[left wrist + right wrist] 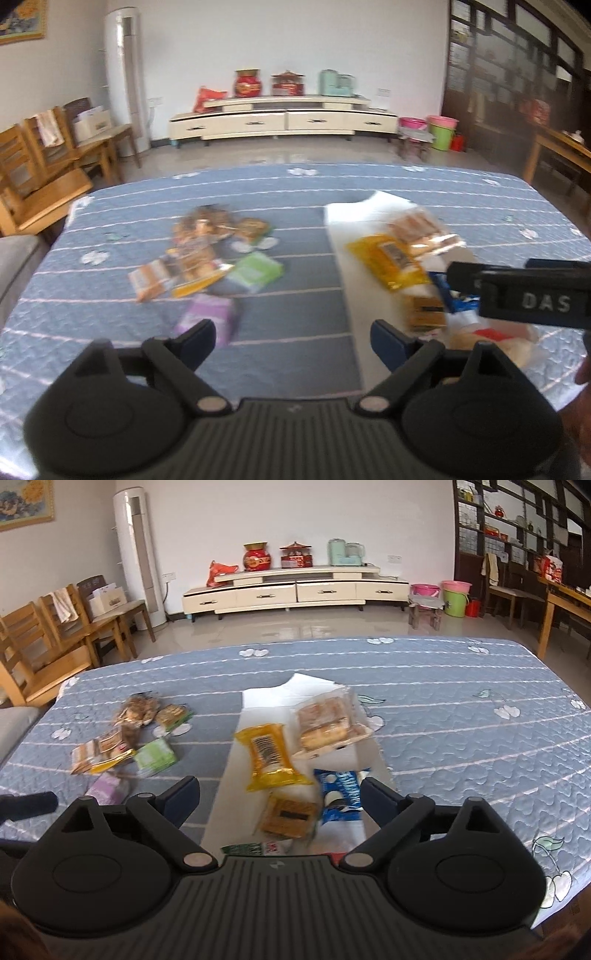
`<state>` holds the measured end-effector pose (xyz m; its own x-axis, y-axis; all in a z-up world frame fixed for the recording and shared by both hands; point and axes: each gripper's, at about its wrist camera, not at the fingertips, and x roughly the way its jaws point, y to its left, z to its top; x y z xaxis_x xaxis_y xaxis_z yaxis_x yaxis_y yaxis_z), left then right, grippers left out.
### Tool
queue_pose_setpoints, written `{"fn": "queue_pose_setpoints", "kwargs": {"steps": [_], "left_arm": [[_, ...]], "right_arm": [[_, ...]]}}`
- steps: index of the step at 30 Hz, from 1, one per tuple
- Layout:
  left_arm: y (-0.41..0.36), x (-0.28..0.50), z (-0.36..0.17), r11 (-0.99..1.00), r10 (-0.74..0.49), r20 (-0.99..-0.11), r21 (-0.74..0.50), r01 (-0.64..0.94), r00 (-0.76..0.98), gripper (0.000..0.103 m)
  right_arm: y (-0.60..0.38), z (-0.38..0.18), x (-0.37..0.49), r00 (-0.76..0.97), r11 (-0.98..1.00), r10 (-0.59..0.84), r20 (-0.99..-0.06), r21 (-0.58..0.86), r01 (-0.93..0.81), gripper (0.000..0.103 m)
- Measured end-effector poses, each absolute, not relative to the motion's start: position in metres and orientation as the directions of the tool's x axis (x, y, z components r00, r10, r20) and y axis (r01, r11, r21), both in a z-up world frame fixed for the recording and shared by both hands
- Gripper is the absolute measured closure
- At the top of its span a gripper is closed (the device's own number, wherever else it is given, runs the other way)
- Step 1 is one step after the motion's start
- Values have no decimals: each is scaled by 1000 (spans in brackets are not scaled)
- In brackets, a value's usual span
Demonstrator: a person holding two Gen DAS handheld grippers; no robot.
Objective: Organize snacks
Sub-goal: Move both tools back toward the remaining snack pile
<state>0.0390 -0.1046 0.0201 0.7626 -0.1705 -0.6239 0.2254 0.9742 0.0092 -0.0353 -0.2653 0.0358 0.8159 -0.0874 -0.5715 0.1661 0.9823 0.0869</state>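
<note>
The snacks lie in two groups on the worktop (461,716), which is covered by a blue quilted cloth. One group rests on a white sheet (273,696) at the middle: a yellow packet (269,755), at its 2 o'clock a clear pack of pastries (327,722), at its 5 o'clock a blue-and-white packet (341,792), and just below it an orange-brown packet (290,814). The other group lies on the bare cloth at the sheet's 9 o'clock: a green packet (155,757), a purple packet (107,788) and a loose heap of brown and orange wrappers (122,731), some touching or overlapping one another. The right gripper (279,795) hangs over the near end of the white sheet with its fingers (380,803) spread wide; nothing is clasped between them, though the orange-brown and blue-and-white packets show in the gap below. The left gripper (293,341) hangs over the bare cloth between the two groups, fingers (197,341) also wide apart and empty, the purple packet (208,317) just beside its left finger. In the left wrist view, which is blurred, the right gripper's dark body enters at 3 o'clock above the sheet's snacks.
</note>
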Motion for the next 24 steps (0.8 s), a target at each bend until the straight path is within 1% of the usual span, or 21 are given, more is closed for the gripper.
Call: {"fn": "queue_pose_setpoints", "kwargs": {"steps": [5,9,16,24], "left_arm": [[-81,36,21,986,-124,-622,7,164,773,9],[-62,34,22,992,-90,-615,11,123,783,4],[-39,34,20,997,-54,-616,6,73,786,1],[-20,36,16,999,-32,-621,-2,39,783,1]], "right_arm": [[-255,36,-35,821,988,-62,-568,82,132,0],[-246,34,-31,820,992,-44,-570,73,104,0],[-231,31,-22,815,996,-11,-579,63,59,0],[-216,27,-10,810,999,15,-587,36,7,0]]}}
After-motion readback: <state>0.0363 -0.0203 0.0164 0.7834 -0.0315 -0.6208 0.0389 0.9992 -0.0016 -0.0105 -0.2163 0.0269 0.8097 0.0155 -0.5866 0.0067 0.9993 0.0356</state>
